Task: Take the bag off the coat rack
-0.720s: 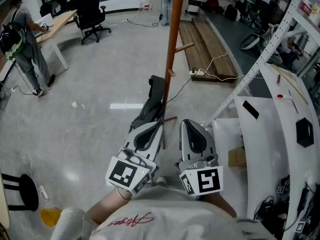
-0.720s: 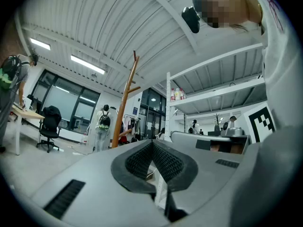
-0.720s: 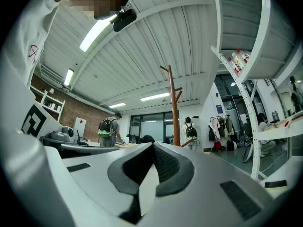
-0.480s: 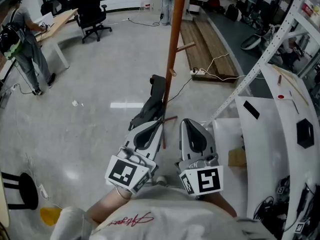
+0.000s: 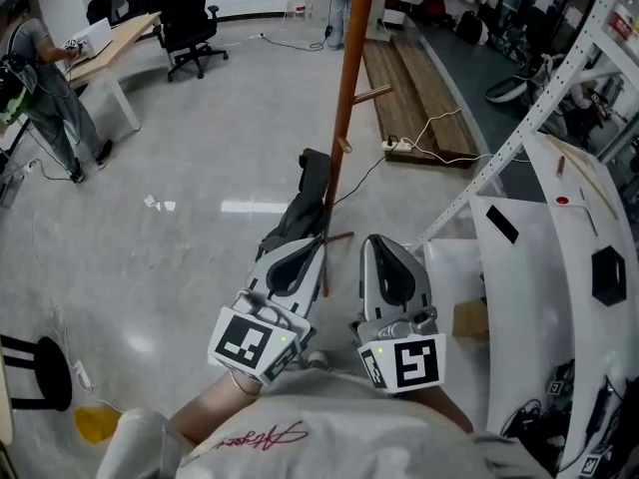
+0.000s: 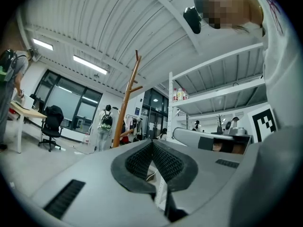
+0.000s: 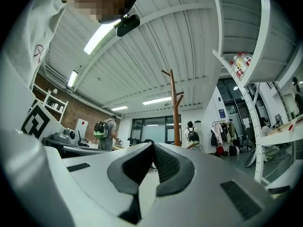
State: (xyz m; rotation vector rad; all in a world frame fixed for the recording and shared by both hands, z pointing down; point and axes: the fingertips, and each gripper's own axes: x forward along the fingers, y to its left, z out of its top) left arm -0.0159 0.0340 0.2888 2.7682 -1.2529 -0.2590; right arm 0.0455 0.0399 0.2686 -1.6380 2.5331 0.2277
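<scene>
The wooden coat rack [image 5: 345, 88] rises as an orange-brown pole with short pegs, straight ahead of me. A dark bag [image 5: 308, 200] droops against its lower part; what it hangs from is hidden. My left gripper [image 5: 312, 247] is shut and empty, its tip just short of the bag's lower end. Beside it my right gripper [image 5: 377, 245] is shut and empty too. In the left gripper view the shut pads [image 6: 161, 161] point up at the rack [image 6: 124, 109]. The right gripper view shows closed pads [image 7: 163, 163] and the rack [image 7: 176, 109] farther off.
A white metal shelf frame [image 5: 544, 98] and a white table [image 5: 544, 257] stand close on my right, with a cardboard box [image 5: 469, 318]. A power strip with cables [image 5: 397, 146] lies by wooden planks [image 5: 414, 83]. A person [image 5: 45, 98], desk and office chair [image 5: 192, 18] are far left. A black stool [image 5: 35, 372] is near left.
Both grippers hold their place and stay shut. The view has tipped slightly, and the person at the far left has shifted by the desk.
</scene>
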